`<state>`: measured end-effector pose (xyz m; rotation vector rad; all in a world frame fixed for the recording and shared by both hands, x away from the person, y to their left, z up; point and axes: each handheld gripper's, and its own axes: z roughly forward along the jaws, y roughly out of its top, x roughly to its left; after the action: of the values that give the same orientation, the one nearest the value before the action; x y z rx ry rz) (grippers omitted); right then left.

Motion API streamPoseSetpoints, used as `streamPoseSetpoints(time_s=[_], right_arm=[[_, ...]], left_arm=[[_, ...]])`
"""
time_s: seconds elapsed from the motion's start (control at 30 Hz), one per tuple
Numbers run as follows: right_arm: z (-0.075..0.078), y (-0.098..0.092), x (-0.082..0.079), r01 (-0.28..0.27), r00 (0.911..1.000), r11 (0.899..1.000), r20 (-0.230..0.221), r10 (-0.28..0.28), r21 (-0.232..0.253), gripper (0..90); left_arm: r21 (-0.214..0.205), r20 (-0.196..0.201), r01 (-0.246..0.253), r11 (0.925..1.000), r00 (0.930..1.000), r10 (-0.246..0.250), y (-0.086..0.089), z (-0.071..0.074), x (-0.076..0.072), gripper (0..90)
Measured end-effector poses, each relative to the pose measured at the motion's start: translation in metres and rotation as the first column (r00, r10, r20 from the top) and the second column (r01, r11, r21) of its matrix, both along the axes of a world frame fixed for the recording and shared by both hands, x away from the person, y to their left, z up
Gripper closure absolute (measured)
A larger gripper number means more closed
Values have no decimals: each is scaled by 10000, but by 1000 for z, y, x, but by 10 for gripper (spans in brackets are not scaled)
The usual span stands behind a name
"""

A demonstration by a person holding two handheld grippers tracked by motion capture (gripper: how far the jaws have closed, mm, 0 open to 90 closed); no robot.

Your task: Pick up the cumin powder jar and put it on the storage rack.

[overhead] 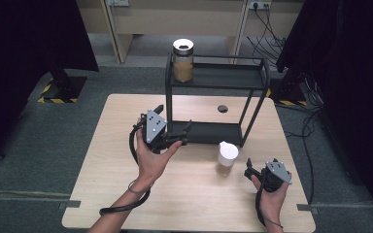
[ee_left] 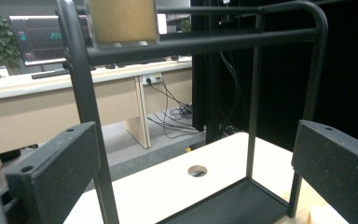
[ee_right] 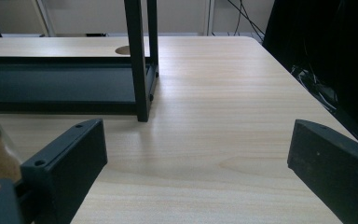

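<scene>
The white-lidded jar (overhead: 227,158) is placed upright just left of the right tool (overhead: 250,171), whose jaws are spread wide and empty.

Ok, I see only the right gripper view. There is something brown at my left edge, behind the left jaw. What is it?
Observer: It is a clear jar with a white lid and brown powder inside. In the high view it stands on the table, just left of the right gripper and apart from it.
Operator: Is anything on top of the black rack?
Observer: Yes, a second jar with brown filling stands at the left end of the upper shelf.
Operator: And where is the left gripper?
Observer: It is at the rack's front left post, with its jaws open and nothing held.
</scene>
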<state>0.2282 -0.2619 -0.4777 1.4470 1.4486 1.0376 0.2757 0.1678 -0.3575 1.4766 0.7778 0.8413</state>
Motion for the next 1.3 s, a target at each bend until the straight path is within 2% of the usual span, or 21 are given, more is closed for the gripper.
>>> streamPoseSetpoints(time_s=[0.13, 0.33, 0.73, 0.93, 1.3], right_arm=[[0, 0, 0, -10, 10000, 10000, -1, 10, 13, 47], [0, 0, 0, -1, 10000, 10000, 0, 1, -15, 46], [0, 1, 0, -2, 10000, 10000, 6, 2, -31, 47], [0, 1, 0, -5, 10000, 10000, 0, 5, -42, 47], [0, 1, 0, -11, 10000, 10000, 13, 11, -68, 47]], left_arm=[[-27, -33, 72, 10000, 10000, -72, 0, -4, -3, 3], [-32, -418, 154, 9999, 9990, -155, 2, -15, -6, 3], [-48, -710, 167, 9998, 9973, -170, 4, -36, -12, 3], [60, -939, 265, 9996, 9952, -258, 6, -49, -15, 3], [-116, -1273, 330, 9994, 9913, -342, 10, -75, -21, 4]])
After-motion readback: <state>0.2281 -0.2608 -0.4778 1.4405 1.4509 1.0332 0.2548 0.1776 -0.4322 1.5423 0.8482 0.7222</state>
